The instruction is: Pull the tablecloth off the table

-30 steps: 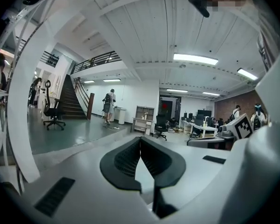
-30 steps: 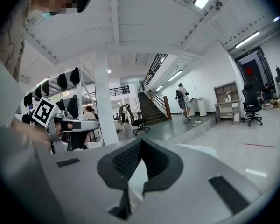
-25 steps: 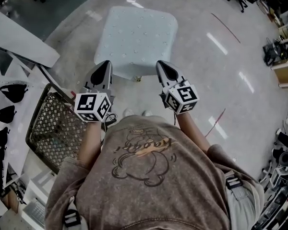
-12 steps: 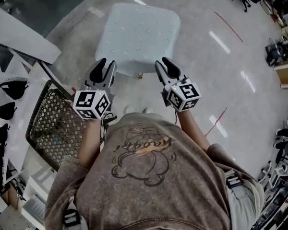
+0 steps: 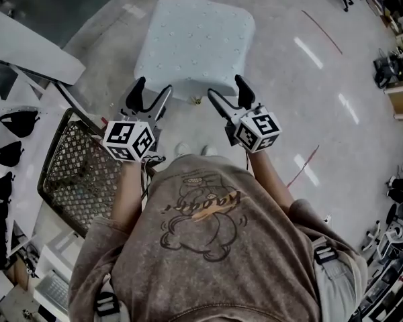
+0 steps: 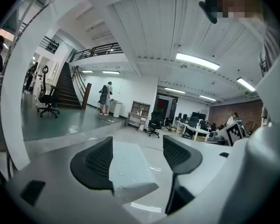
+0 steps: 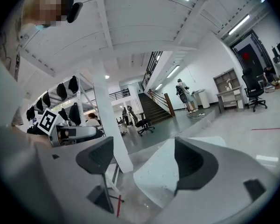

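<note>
A pale blue dotted tablecloth (image 5: 195,45) covers a small square table on the floor ahead of me. My left gripper (image 5: 153,89) hovers just short of the cloth's near left edge. My right gripper (image 5: 226,88) hovers just short of the near right edge. Both have just been opening their jaws, which now stand wide with nothing between them. Past the left gripper (image 6: 137,148), the left gripper view shows the cloth (image 6: 128,167) lower down. In the right gripper view the cloth (image 7: 158,176) lies beyond the right gripper (image 7: 144,155). Neither touches the cloth.
A wire mesh basket (image 5: 74,173) stands close at my left beside a white rack (image 5: 27,59) hung with dark items. My shoes (image 5: 191,151) are just before the table. A white pillar (image 7: 107,125) rises at the left. Office chairs and desks line the far edges.
Both grippers went from shut to wide open. They stay in front of the cloth's near edge, with nothing taken hold of.
</note>
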### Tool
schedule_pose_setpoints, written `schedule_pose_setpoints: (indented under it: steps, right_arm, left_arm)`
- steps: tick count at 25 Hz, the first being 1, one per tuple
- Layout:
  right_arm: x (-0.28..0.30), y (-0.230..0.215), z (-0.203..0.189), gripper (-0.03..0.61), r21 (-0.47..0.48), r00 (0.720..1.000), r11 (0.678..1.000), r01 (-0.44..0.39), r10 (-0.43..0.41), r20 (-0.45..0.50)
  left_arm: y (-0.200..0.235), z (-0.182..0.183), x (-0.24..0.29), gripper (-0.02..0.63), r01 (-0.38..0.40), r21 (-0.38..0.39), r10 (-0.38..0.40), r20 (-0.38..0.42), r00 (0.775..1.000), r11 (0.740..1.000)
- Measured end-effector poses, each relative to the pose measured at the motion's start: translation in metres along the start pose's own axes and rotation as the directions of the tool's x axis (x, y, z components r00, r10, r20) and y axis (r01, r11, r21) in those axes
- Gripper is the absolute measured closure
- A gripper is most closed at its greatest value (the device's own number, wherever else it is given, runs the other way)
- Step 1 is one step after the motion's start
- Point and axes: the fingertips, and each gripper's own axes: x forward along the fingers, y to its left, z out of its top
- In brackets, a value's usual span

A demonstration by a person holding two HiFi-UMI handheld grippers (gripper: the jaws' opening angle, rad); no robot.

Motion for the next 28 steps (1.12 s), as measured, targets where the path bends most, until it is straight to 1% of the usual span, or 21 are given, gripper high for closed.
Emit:
schedule_pose_setpoints:
  steps: [3,6,12,19,25,28]
  right_arm:
    - [0.001,-0.002,-0.008,0.15,0.026,1.0,1.0,-0.003,0.004,-0.009]
    - [0.003,-0.001,-0.016,0.135,0.043,1.0,0.999,-0.014,0.015,-0.022]
    - [0.009,-0.006,-0.042,0.132,0.073,0.997,0.997,-0.021,0.026,-0.071]
    - [0.008,-0.032,-0.076,0.133,0.109,0.991,0.994,0.028,-0.014,-0.131]
    - [0.018,-0.045,-0.109,0.133,0.128,0.986,0.991,0.035,-0.014,-0.164]
    - [0.022,-0.05,-0.128,0.133,0.143,0.983,0.989,0.041,-0.014,-0.183]
  left_arm:
    - [0.005,-0.009,0.004,0.284,0.012,-0.034,-0.012,-0.013,1.0,0.999]
    - [0.013,-0.019,0.008,0.281,0.011,-0.051,-0.013,-0.038,0.999,0.999]
    - [0.03,-0.048,0.021,0.279,-0.002,-0.079,-0.006,-0.101,0.995,0.997]
    - [0.043,-0.081,0.034,0.281,-0.028,-0.106,0.011,-0.152,0.988,0.994]
    - [0.057,-0.116,0.046,0.281,-0.049,-0.138,0.023,-0.181,0.983,0.989]
    - [0.061,-0.135,0.052,0.281,-0.056,-0.14,0.026,-0.202,0.979,0.989]
